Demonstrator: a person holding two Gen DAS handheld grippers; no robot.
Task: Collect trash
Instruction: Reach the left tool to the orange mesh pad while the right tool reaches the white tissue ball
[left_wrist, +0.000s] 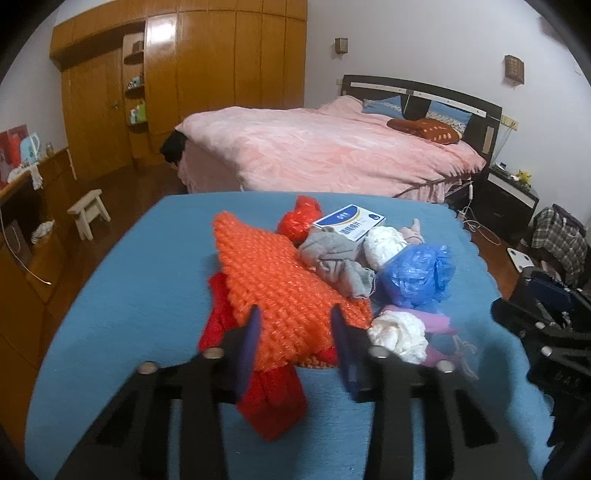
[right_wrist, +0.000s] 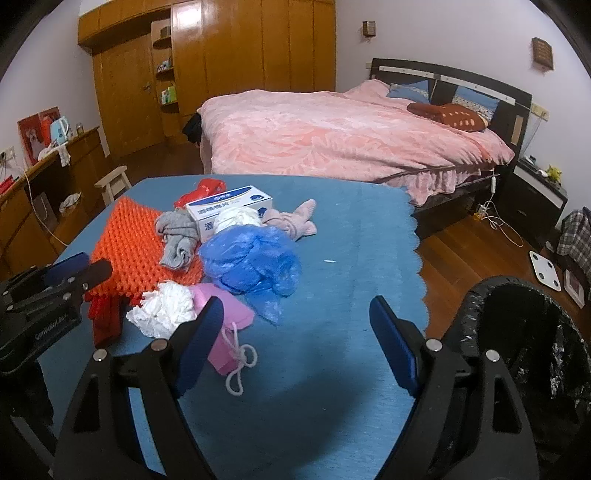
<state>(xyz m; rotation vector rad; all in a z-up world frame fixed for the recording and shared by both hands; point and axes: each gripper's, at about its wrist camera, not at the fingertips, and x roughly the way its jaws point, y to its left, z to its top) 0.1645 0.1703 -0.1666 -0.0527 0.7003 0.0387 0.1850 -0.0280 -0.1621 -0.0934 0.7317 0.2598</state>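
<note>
Trash pile (left_wrist: 332, 266) sits centre frame on blue table cover (left_wrist: 129, 295). Left wrist view: left gripper (left_wrist: 295, 325) at lower centre, pads straddling near edge of orange bubble wrap (left_wrist: 273, 280); jaws partly closed w/ wrap between them, but whether pads actually press on it cannot be told. Red bag (left_wrist: 269, 398) lies under the wrap, lower centre. Grey cloth (left_wrist: 336, 258), blue plastic bag (left_wrist: 413, 277), white crumpled paper (left_wrist: 399, 332) and blue-white box (left_wrist: 351, 221) crowd right of wrap. Right wrist view: right gripper (right_wrist: 297, 328) at lower centre, jaws wide apart, nothing between them, hovering over bare cover; pink pouch w/ cord (right_wrist: 229, 332) just left of its left finger. Black-lined bin (right_wrist: 532, 332) at lower right, beside table edge. Risks, as judgement: wrap is broad and springy, so a shallow edge pinch may slip; grey cloth rests on wrap, so lifting could drag cloth or red bag along, or scatter items off the table; cord may snag a finger.
</note>
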